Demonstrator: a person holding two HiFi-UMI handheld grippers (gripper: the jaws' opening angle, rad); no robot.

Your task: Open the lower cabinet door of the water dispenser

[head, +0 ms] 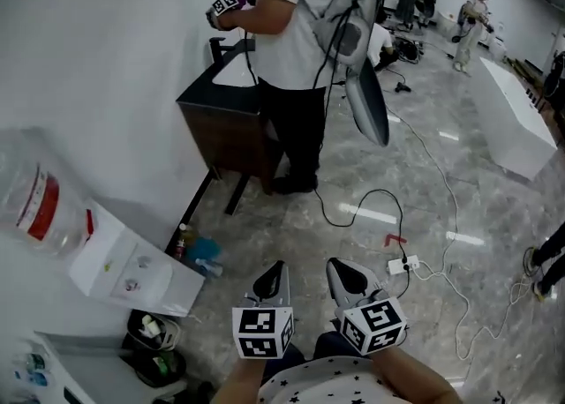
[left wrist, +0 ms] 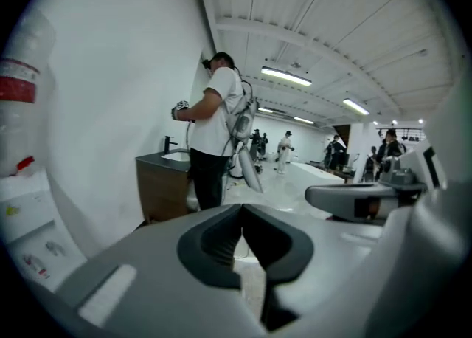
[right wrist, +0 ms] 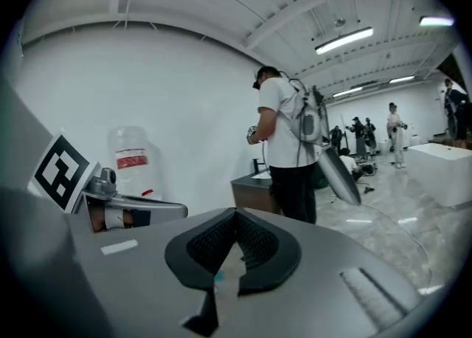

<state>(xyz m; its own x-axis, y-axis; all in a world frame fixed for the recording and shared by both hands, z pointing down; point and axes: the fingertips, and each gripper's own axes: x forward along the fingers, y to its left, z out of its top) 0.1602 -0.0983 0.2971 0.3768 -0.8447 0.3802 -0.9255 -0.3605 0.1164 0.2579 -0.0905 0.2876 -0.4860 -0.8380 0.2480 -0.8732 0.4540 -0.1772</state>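
We hold left hand-held gripper [head: 272, 277] and right hand-held gripper [head: 342, 274] clenched, both empty, above grey marble floor [head: 424, 182]. White water dispenser with clear bottle [head: 132, 274] stands at our left, well apart. Lower cabinet door out of sight; we judge approach, grasp and pull all remain.

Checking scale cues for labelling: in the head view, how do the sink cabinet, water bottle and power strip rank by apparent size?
1. sink cabinet, largest.
2. water bottle, somewhat smaller, though the picture's left edge cuts it off.
3. power strip, by far the smallest.
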